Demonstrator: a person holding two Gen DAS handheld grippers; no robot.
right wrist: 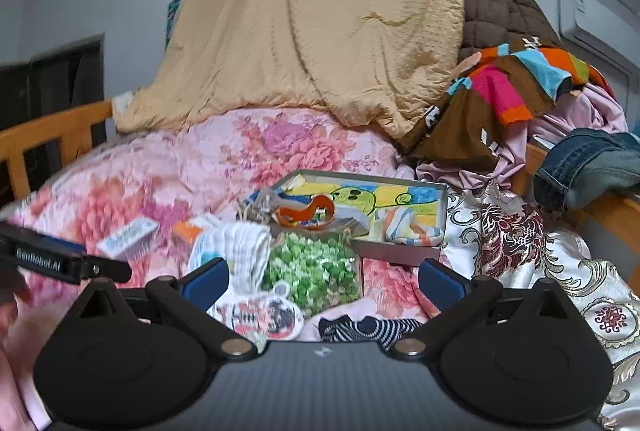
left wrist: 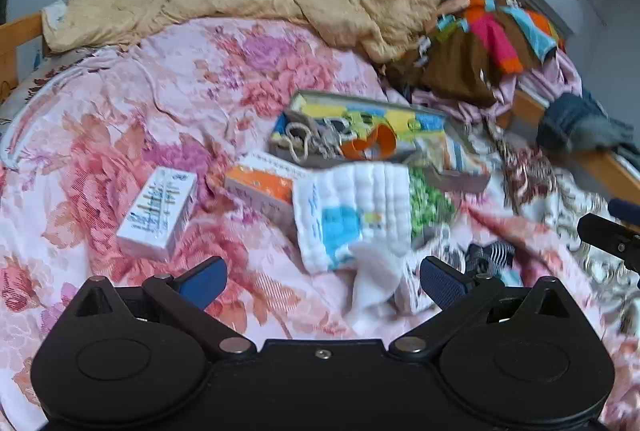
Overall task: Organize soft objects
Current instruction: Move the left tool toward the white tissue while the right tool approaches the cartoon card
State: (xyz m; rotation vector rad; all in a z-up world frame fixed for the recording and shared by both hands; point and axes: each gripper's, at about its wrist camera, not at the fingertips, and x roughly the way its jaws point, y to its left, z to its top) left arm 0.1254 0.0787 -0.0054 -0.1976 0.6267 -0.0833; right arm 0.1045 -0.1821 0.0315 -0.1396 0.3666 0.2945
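Jaws stood apart on my left gripper (left wrist: pixel 323 281) and right gripper (right wrist: pixel 324 281), gripping nothing. Beyond them a white quilted cloth (left wrist: pixel 352 207) lay mid-bed beside a green-patterned cloth (right wrist: pixel 314 273); farther back sat an open box (right wrist: pixel 400 199).

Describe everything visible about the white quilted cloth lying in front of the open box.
The white quilted cloth is soft, ribbed in parallel stitched rows, with a blue patch and a small yellow mark printed on it. It lies crumpled on the floral bedspread, its far edge against the open box, overlapping the orange carton and beside the green-patterned piece. Neither gripper touches it.
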